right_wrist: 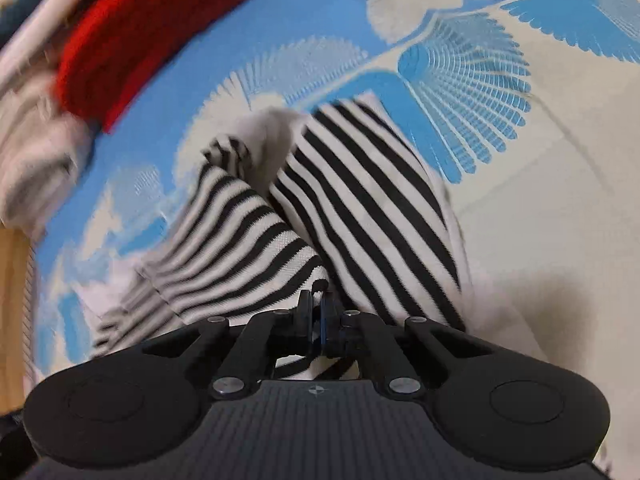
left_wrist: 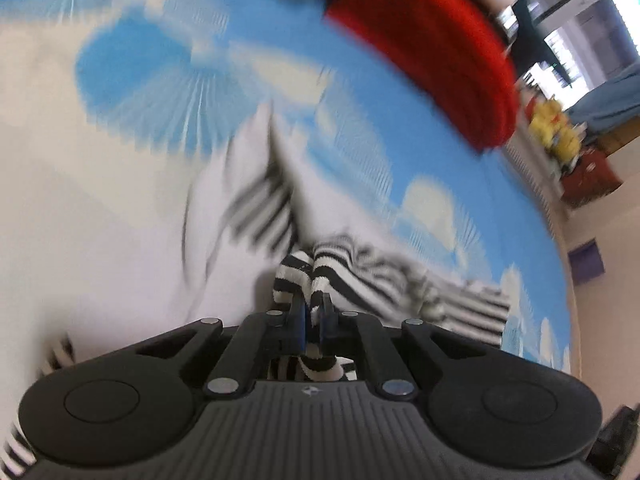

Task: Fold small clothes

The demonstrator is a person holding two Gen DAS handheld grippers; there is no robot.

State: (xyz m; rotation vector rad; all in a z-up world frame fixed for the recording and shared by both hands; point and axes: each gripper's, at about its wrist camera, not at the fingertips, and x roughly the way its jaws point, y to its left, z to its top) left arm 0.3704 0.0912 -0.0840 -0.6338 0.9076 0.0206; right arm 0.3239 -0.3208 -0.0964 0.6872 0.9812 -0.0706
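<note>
A black-and-white striped garment (right_wrist: 352, 200) lies bunched on a blue and white patterned cloth (right_wrist: 500, 80). My right gripper (right_wrist: 316, 300) is shut on a corner of the striped garment, which fans out ahead of it in two folds. My left gripper (left_wrist: 314, 304) is shut on another bunched edge of the same striped garment (left_wrist: 360, 276); that view is motion-blurred. The cloth passes between each pair of fingers and shows again below them.
A folded red garment (left_wrist: 432, 40) lies at the far side of the cloth, also in the right wrist view (right_wrist: 152, 28). Pale clothes (right_wrist: 36, 152) lie beside it. The surface's edge (left_wrist: 556, 216) runs at the right, with floor and furniture beyond.
</note>
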